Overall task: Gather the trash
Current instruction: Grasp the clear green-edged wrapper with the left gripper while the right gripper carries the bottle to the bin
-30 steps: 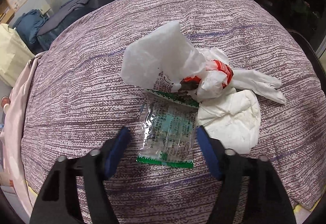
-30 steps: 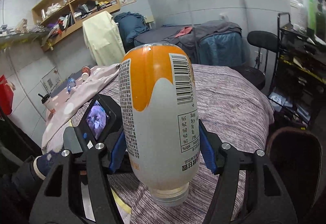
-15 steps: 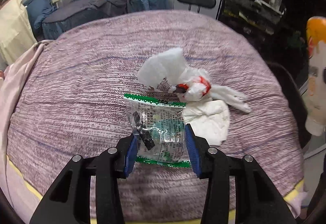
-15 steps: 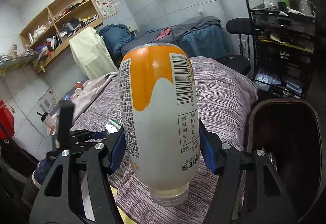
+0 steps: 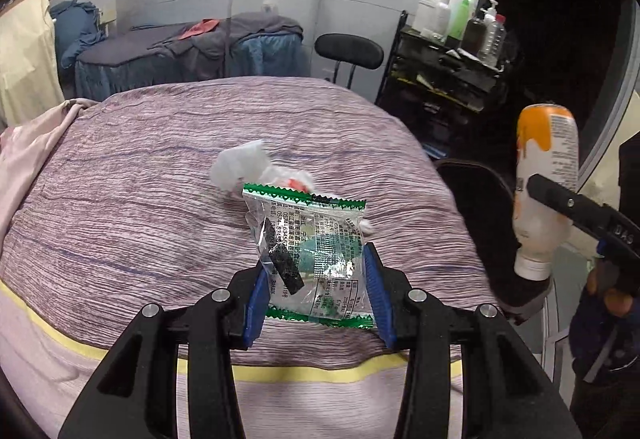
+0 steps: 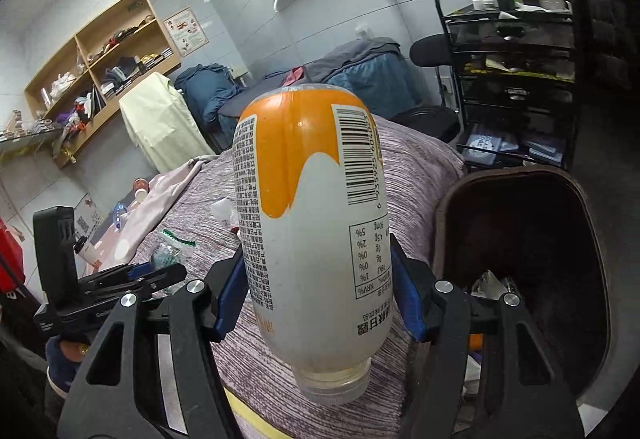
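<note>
Lifted clear of the bed [image 5: 120, 199] since a second ago, the clear wrapper [image 5: 310, 255] with green zigzag edges now hangs upright above the purple striped cover, clamped between the blue pads of the left gripper [image 5: 314, 295]. Behind it, the crumpled white tissue and plastic [image 5: 256, 169] remain on the bed where they lay. To the right, the right gripper [image 6: 320, 303] has swung toward the dark trash bin [image 6: 516, 179], which now fills the right side of its view; earlier only the rim showed. Its jaws stay clamped on the orange-and-white bottle [image 6: 312, 223], held upside down with the cap lowest, beside the bin's opening. Some trash already lies inside the bin [image 6: 492, 283]. A black cart of bottles [image 5: 456, 51] stands beyond the bed.
</note>
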Available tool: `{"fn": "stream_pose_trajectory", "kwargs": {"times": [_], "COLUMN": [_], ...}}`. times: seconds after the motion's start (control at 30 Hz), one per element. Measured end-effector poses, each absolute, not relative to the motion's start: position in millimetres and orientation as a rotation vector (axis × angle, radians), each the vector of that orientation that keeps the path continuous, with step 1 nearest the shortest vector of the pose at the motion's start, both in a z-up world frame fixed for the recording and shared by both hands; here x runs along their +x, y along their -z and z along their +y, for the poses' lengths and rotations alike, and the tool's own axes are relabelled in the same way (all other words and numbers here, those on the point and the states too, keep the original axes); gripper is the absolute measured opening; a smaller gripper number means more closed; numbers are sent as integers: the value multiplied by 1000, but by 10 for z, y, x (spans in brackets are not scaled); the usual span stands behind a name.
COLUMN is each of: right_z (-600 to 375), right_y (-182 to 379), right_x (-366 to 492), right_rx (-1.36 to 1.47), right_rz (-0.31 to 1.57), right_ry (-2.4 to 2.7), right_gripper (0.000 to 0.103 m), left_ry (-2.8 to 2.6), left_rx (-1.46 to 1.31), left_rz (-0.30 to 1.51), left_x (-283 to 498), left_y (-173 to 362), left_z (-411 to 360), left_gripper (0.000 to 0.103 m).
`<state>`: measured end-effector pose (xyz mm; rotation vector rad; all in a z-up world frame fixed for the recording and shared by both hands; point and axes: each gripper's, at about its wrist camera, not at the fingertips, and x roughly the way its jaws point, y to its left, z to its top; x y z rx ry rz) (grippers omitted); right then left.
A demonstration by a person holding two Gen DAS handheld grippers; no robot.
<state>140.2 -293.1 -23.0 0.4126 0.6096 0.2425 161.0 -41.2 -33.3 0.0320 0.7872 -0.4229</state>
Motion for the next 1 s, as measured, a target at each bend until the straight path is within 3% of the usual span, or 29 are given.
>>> {"fn": "stream_pose_trajectory", "kwargs": {"times": [0.57,1.0], "right_z": [-3755,-4151], "right_y": [413,870], "right_x": [1029,1386], "right_rx": [465,433], "right_rz": [586,662], "right_ry": [-38,99], "right_gripper": [63,63], "left_ry": [584,649], "left_rx": [16,22], "left_rz": [748,763], "left_x": [1319,1188], "left_y": [248,264], "left_z": [-1126,-1426], "left_gripper": [43,43]}}
